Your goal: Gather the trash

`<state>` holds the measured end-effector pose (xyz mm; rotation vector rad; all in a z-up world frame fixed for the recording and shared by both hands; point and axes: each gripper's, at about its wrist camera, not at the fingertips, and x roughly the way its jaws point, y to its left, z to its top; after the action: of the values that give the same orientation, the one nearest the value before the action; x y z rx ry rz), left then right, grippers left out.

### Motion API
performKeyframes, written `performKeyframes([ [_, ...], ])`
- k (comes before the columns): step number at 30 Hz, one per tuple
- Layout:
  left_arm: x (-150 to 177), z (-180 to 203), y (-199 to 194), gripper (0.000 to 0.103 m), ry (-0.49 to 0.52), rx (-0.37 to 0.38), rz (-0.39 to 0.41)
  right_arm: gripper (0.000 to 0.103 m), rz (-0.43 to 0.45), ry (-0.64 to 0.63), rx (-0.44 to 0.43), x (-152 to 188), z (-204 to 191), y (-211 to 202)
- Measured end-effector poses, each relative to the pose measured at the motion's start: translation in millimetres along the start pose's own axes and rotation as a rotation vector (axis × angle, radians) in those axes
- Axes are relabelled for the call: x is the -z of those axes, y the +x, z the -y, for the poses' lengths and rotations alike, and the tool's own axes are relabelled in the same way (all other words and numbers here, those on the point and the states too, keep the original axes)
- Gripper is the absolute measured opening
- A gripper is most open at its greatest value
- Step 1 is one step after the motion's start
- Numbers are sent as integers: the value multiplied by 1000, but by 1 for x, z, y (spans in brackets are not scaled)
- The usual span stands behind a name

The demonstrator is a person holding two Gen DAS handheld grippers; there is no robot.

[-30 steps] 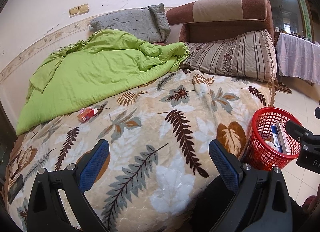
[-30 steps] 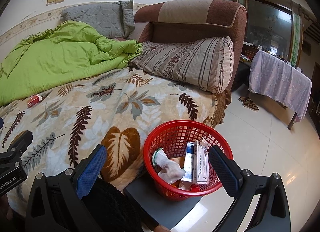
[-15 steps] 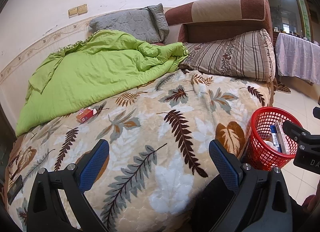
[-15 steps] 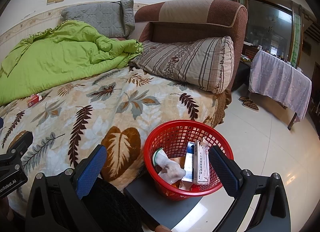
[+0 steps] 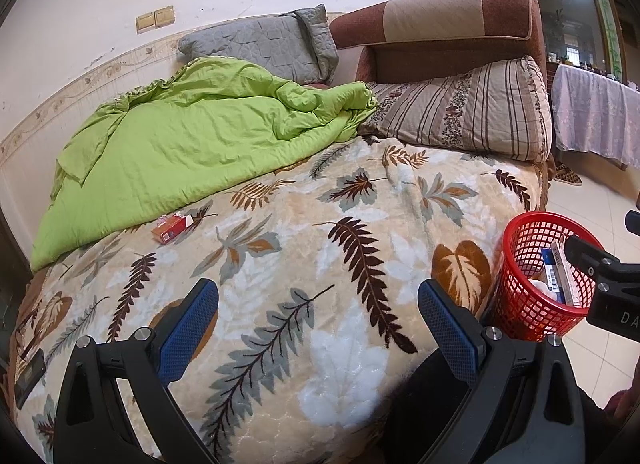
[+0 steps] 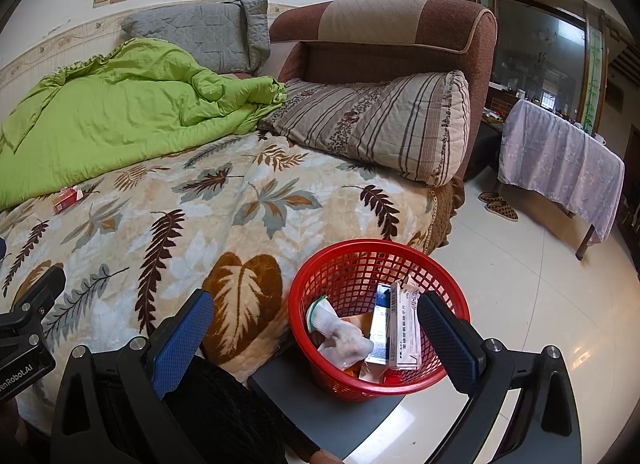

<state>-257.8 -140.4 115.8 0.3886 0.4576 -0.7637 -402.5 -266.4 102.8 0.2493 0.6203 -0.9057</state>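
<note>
Lying on the leaf-patterned plush blanket (image 5: 320, 264) beside the crumpled green quilt (image 5: 192, 144), a small red carton (image 5: 171, 226) bears unreadable print. Both the left gripper (image 5: 318, 322) and right gripper (image 6: 316, 328) are spread, empty; the red mesh plastic basket (image 6: 348, 264) holds Chinese-lettered boxes (image 6: 404, 328).

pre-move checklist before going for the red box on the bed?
1. Left claw open, nothing held: ok.
2. Right claw open, nothing held: ok.
3. Red box in view on the leaf blanket, beside the green quilt: ok.
4. Nothing lying on the box: ok.
5. Red basket upright, room left inside: ok.
6. Box within the left claw's reach: cannot tell.
</note>
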Motion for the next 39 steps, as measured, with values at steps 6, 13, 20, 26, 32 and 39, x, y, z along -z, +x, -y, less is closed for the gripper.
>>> performKeyframes([
  [6,2,-1,1,99,-6,4,-6,103,-2,-2,-2,-2,-1,4],
  [13,9,-11,10,99,-27,-11,-27,103,6,-18,-5,-9,-10,11],
  [20,17,-83,37,99,-207,-137,-124,103,10,-131,-25,-47,-54,33],
  [26,57,-180,86,100,-425,-402,-389,103,-140,-348,-96,-58,-147,86],
  [32,98,-246,114,99,-584,-442,-534,103,-283,-476,-206,-49,-262,148],
  [39,101,-253,130,103,-576,-452,-474,103,-244,-475,-289,-36,-333,184],
])
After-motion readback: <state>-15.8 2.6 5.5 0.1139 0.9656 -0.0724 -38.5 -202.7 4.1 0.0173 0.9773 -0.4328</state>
